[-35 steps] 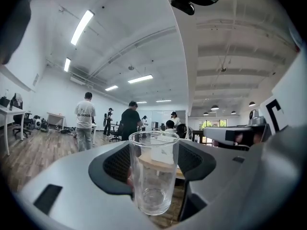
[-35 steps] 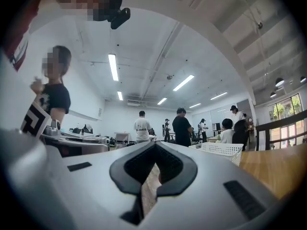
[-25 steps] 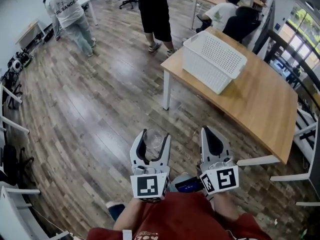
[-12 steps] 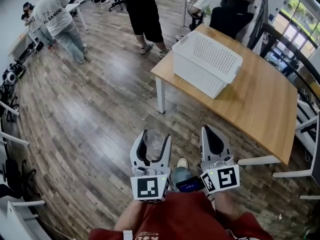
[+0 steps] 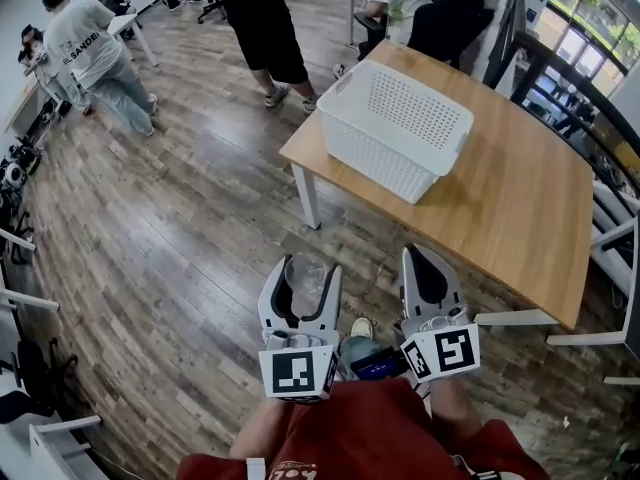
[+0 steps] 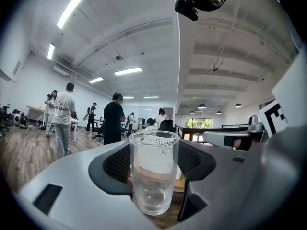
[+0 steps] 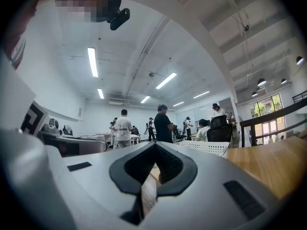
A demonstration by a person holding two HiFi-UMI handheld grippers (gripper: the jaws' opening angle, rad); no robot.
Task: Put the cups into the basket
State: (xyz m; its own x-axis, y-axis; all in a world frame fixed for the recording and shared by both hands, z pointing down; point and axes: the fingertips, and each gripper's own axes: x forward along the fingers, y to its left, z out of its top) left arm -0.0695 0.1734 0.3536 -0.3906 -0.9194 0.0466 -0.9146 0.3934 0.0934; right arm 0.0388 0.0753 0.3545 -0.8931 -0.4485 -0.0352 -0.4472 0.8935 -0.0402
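The left gripper [image 5: 303, 268] pinched a clear cylindrical glass cup [image 6: 152, 176] upright between widely spread jaws, well short of the white perforated plastic basket [image 5: 372, 156]. The right gripper [image 5: 427, 260] had its jaws pressed together, empty.

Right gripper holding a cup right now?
No: the right gripper is shut, its fingers pressed together with nothing between them.
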